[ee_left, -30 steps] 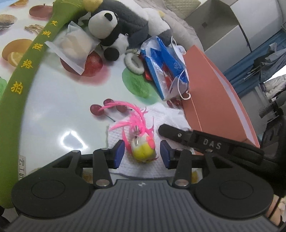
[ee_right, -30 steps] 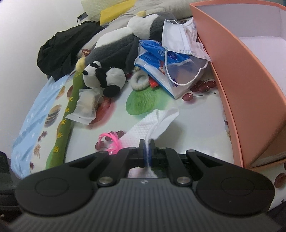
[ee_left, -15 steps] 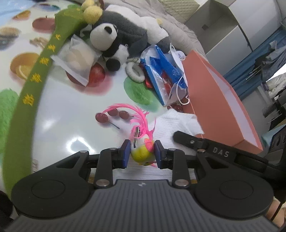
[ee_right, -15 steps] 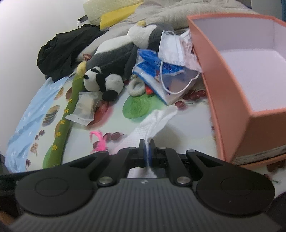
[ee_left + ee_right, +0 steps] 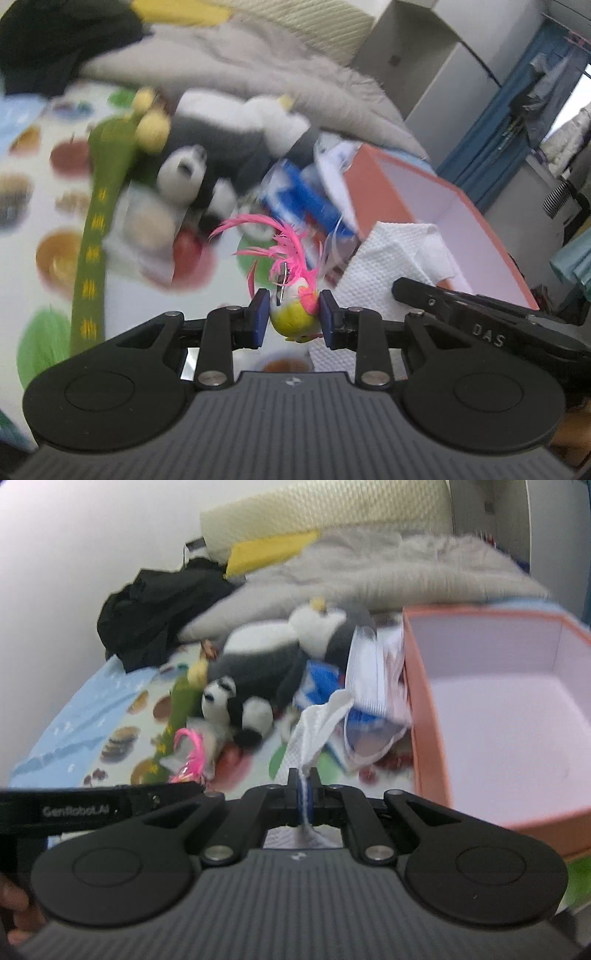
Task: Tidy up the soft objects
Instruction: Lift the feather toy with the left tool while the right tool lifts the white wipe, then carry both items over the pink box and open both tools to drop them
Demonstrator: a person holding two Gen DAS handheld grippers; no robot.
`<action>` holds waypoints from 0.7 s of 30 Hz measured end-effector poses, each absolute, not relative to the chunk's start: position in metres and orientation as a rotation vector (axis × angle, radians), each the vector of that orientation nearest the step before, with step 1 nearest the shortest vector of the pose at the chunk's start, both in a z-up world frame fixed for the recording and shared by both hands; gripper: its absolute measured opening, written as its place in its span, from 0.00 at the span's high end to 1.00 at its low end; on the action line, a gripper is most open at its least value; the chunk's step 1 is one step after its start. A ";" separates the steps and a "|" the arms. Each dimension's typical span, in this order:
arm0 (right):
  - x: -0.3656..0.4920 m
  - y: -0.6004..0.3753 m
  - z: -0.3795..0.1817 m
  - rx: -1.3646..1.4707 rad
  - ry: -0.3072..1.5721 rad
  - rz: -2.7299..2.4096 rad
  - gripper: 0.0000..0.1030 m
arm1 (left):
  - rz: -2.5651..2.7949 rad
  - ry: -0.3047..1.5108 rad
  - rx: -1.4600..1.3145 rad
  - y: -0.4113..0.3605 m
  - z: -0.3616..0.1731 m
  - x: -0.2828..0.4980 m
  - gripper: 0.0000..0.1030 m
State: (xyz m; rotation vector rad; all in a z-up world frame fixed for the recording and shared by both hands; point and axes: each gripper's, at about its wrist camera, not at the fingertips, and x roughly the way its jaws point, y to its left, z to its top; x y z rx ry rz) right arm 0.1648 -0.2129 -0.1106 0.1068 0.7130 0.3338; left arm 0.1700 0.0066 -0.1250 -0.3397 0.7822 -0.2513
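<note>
The left gripper (image 5: 294, 317) is clamped on a small bird toy (image 5: 293, 314), its blue pads pressing the yellow-and-white body from both sides while pink feathers stick up above them. The toy hangs clear of the fruit-print tablecloth (image 5: 44, 206). Just to its right, the right gripper (image 5: 303, 801) has its fingers pressed together on a white paper towel (image 5: 317, 723), which rises from the pinch and flops over at the top; in the left wrist view the same towel (image 5: 399, 258) is a broad folded sheet hanging in front of the near corner of the orange box (image 5: 384, 192).

The box (image 5: 424, 716) sits along the right edge of the cloth, open on top, its pale floor bare; its near wall (image 5: 554, 827) lies just beyond the right gripper.

Toward the far edge the cloth is crowded: a panda plush (image 5: 236, 709) lies against a larger grey-and-white plush (image 5: 295, 642), a green embroidered strip (image 5: 99, 229) runs down the left side, and a blue-and-white packet (image 5: 317, 683) with a face mask (image 5: 365, 675) leans against the box's left wall. The open stretch of cloth lies between that clutter and the two grippers. Much of the left view is blurred.
</note>
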 end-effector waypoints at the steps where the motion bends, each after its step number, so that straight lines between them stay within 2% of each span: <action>1: 0.165 -0.214 -0.103 0.102 0.696 0.331 0.94 | -0.258 0.771 -0.323 0.005 -0.116 0.173 0.67; 14: 0.181 -0.260 0.018 -0.003 0.428 0.201 0.94 | -0.397 0.637 -0.214 -0.055 -0.002 0.235 0.67; 21: 0.206 -0.320 0.047 0.006 0.449 0.080 0.94 | -0.500 0.639 -0.139 -0.127 0.028 0.270 0.67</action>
